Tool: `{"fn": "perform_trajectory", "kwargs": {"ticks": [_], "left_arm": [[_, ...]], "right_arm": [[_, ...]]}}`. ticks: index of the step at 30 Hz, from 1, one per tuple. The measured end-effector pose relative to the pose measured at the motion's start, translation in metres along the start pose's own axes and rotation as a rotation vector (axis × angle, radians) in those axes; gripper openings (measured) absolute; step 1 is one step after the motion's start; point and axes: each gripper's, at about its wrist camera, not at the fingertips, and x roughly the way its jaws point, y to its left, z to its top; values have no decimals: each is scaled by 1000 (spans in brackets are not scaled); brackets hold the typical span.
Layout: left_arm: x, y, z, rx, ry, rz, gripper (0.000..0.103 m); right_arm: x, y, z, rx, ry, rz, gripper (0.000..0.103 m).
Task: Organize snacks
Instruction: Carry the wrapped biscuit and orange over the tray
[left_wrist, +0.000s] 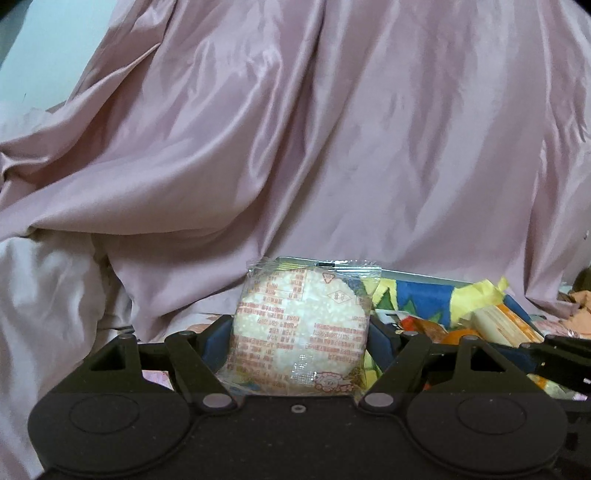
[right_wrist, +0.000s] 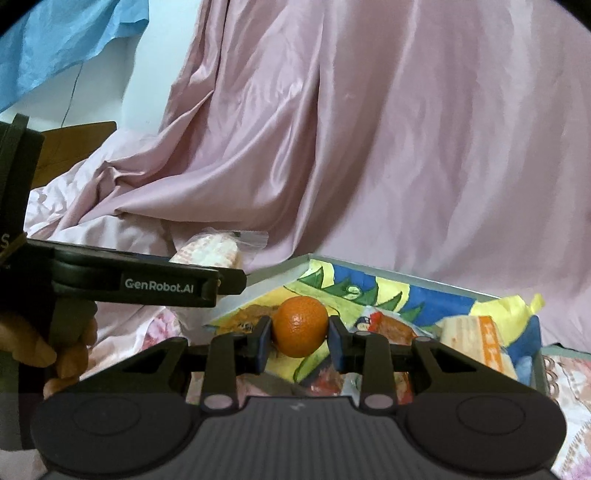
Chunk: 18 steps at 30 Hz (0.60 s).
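In the left wrist view my left gripper (left_wrist: 301, 336) is shut on a clear-wrapped round rice cracker (left_wrist: 301, 328) with red print, held upright between the blue pads. In the right wrist view my right gripper (right_wrist: 300, 334) is shut on a small orange mandarin (right_wrist: 300, 326), lifted above a shallow box (right_wrist: 273, 275) with a colourful printed lining. The left gripper (right_wrist: 147, 284) reaches in from the left of that view, with the rice cracker (right_wrist: 210, 251) showing beyond it and a person's hand (right_wrist: 62, 350) on its handle. More snack packets (right_wrist: 476, 339) lie in the box's right part.
Pink satin fabric (left_wrist: 332, 147) hangs in folds behind the box and fills most of both views. The box (left_wrist: 417, 275) stands on a pale floral cloth (right_wrist: 569, 387). A blue sheet (right_wrist: 48, 40) and a brown board (right_wrist: 74, 144) are at the upper left of the right wrist view.
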Motion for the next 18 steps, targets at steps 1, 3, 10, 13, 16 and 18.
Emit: {"fn": "perform_trajectory", "kwargs": {"ticks": [1, 3, 10, 13, 16, 18], "left_arm": [[2, 2, -1, -2, -2, 2, 77], [7, 6, -1, -9, -3, 4, 77], [22, 14, -9, -21, 15, 7, 77], [25, 15, -11, -25, 23, 9, 77], [27, 15, -13, -22, 28, 9, 77], [28, 14, -14, -19, 30, 9, 77]], "right_arm": [[4, 1, 0, 0, 3, 0, 36], [13, 3, -2, -3, 12, -2, 36], [32, 4, -10, -8, 48, -13, 36], [35, 4, -13, -8, 54, -13, 36], [36, 3, -13, -4, 57, -12, 36], [37, 4, -13, -6, 59, -10, 36]]}}
